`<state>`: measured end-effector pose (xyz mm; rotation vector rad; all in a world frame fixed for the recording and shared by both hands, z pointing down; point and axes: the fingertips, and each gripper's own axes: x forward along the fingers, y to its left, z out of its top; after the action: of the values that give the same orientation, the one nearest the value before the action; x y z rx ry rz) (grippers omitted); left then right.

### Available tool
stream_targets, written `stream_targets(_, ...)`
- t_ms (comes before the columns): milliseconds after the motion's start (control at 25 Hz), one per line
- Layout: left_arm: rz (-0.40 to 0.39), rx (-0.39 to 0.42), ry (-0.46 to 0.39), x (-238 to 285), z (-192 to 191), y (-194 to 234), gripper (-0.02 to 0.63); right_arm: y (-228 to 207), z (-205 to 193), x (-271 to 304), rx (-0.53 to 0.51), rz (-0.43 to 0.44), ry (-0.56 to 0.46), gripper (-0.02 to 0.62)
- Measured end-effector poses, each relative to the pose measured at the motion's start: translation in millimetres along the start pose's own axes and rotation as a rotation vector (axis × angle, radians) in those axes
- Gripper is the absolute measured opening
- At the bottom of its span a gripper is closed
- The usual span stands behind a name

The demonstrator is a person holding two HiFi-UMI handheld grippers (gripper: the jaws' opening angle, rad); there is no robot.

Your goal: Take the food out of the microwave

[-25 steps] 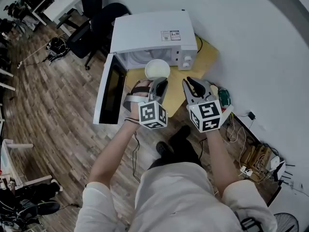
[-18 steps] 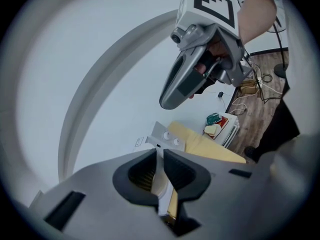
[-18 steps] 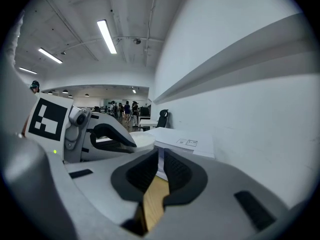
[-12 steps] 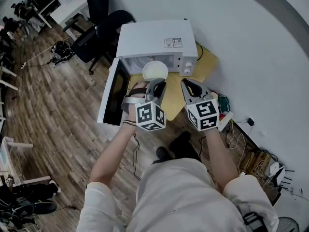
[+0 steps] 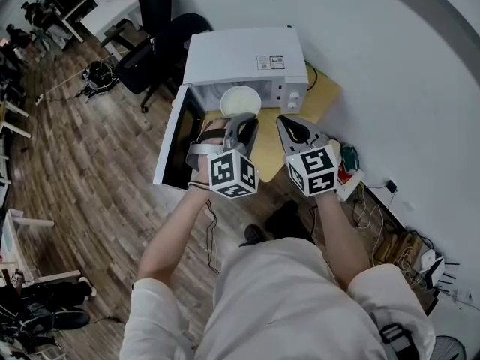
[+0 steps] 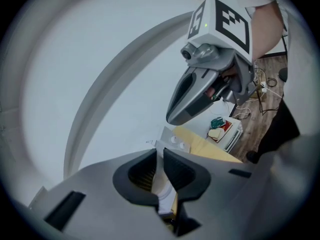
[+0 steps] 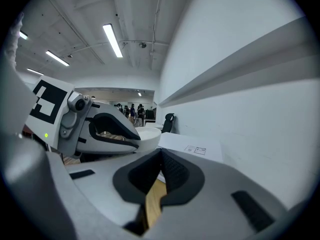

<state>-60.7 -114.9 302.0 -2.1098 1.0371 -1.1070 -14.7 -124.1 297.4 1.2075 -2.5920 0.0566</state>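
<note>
As left gripper point(image 6: 159, 159) jaws pinch bowl point(image 5: 240, 100) rim, contents unclear, right gripper point(image 7: 160, 156) jaws together.

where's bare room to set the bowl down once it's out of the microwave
Bare tabletop in front of the microwave, between its open door and the wall, and a smaller corner right of the microwave. Crowded: cables and clutter on the floor by the wall.

No print can be read. The microwave point(image 5: 240, 55) bears a label point(image 5: 271, 62) on its top, too small to read. Cubes on the left claw point(image 5: 241, 120) and right claw point(image 5: 285, 122) show only square markers.
</note>
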Motion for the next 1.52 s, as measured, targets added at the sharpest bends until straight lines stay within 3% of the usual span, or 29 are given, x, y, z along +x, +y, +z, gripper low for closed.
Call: stream_targets(1520, 0.020, -0.001, -0.003, -16, 2, -9, 0.040, 20, -8, -5, 0.004, 0.022, 0.017, -0.002)
